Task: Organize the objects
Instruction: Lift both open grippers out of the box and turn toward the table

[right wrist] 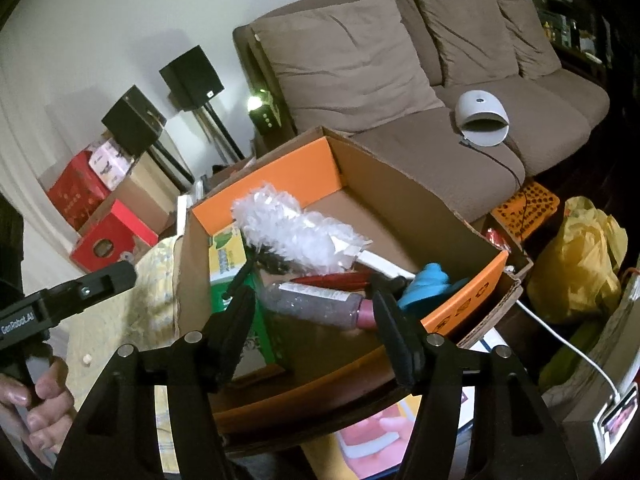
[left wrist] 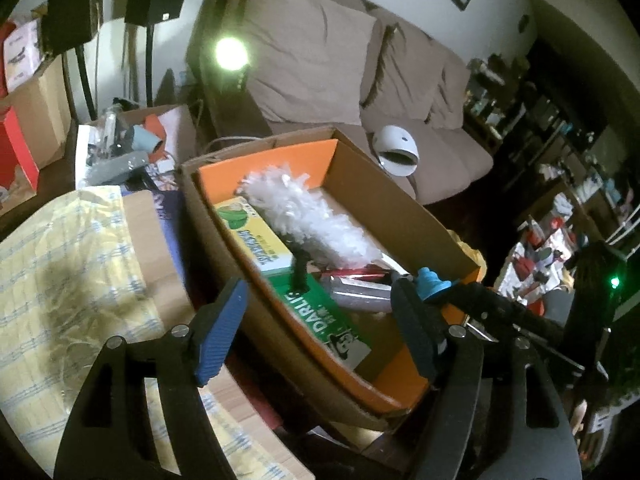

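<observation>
While fingers gape, duster lies in box, probably atop cartons.

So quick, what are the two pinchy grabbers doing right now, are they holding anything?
Left gripper: open, holding nothing, above the cardboard box.
Right gripper: open, holding nothing, above the same box.

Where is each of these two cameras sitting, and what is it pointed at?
Left wrist view: rides the left gripper, looks down past its open fingers into the cardboard box from the box's left; only the fingers show.
Right wrist view: rides the right gripper, looks down into the cardboard box from its near edge; its open fingers show, plus the person's left hand on the other handle.
Shared: the box, the white duster and the brown sofa.
</observation>
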`<state>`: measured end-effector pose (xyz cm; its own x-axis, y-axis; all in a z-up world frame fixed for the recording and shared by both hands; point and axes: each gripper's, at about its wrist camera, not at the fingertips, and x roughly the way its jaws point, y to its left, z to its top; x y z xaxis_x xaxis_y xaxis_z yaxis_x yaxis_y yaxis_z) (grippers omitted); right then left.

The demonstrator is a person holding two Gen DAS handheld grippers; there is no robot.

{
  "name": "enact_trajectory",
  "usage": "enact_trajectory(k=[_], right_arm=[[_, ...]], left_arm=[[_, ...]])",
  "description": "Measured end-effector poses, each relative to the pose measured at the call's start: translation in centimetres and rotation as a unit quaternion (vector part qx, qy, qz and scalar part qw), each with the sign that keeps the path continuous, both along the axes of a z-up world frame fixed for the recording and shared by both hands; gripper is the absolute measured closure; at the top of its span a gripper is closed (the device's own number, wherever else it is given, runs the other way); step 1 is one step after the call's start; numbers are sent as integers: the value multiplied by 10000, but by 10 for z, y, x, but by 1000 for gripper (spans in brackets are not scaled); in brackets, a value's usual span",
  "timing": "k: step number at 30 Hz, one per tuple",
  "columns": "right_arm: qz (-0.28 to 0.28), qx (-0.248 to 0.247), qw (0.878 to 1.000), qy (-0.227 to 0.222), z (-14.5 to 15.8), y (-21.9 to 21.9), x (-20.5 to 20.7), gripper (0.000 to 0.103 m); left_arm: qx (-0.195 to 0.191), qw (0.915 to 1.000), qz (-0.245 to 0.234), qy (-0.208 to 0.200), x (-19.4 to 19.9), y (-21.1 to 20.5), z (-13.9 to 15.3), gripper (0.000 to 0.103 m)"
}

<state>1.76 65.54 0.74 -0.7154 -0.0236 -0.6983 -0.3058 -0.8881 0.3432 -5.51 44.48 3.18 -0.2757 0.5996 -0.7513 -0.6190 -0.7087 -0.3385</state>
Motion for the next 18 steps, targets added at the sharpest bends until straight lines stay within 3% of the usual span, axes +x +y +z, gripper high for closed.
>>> enact_trajectory(k=[11,18], right_arm=[[38,-130,9996,234,13,0,8,39],[47,-123,9992,364,24,-2,15,38]], left_arm=[[11,9983,226,534,0,-47,40,30],[-85,9959,615,660,-12,-89,42,28]])
